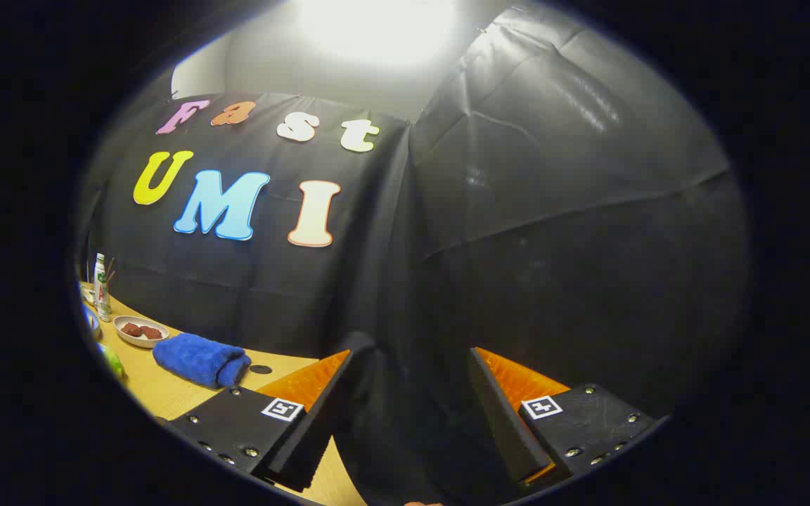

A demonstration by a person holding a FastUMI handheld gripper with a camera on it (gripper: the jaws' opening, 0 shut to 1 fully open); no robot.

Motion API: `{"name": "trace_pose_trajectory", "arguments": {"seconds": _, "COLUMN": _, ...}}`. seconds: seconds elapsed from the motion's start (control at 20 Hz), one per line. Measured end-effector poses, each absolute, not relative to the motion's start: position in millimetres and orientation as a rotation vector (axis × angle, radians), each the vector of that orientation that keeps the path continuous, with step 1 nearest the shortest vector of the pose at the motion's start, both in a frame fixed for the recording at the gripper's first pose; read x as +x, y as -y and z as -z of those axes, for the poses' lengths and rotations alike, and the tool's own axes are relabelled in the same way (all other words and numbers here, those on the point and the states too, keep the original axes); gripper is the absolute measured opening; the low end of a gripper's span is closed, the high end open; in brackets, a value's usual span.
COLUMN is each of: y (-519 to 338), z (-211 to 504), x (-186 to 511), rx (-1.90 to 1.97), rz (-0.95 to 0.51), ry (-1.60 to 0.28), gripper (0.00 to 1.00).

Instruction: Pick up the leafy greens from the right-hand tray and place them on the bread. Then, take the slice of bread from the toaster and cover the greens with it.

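2 fingers spread wide on the gripper [412,358], gripping nothing, aimed at the booth wall [553,246]. Off left on the table [159,393]: blue towel [201,360], bowl [140,331], bottle [100,284].

Dim booth | overhead lamp [377,28] blown out | sheen on wall cloth [574,140] | fisheye-bent edges

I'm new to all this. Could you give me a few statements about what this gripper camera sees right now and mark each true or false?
1. The gripper is open, with nothing between its fingers. True.
2. A rolled blue towel lies on the wooden table. True.
3. The small white bowl beyond the towel is empty. False: it holds some dark reddish pieces.
4. The fingers point down at the tabletop. False: they point at the booth's black cloth wall.
5. A bottle stands upright beyond the bowl. True.
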State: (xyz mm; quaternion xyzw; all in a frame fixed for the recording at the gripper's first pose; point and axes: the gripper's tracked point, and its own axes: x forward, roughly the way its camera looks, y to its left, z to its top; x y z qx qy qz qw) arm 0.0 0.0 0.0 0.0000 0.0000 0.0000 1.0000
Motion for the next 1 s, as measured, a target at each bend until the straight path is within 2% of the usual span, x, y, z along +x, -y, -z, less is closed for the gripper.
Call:
{"name": "trace_pose_trajectory", "arguments": {"seconds": 0.2, "y": -42, "z": -47, "x": -59, "rx": -0.012, "rz": -0.084, "ry": -0.027, "gripper": 0.97}}
{"name": "trace_pose_trajectory", "arguments": {"seconds": 0.6, "y": -200, "z": -128, "x": -142, "rx": 0.161, "rz": -0.399, "ry": -0.008, "gripper": 0.97}}
{"name": "trace_pose_trajectory", "arguments": {"seconds": 1.0, "y": -307, "z": -123, "x": -166, "rx": 0.183, "rz": -0.585, "ry": -0.046, "gripper": 0.98}}
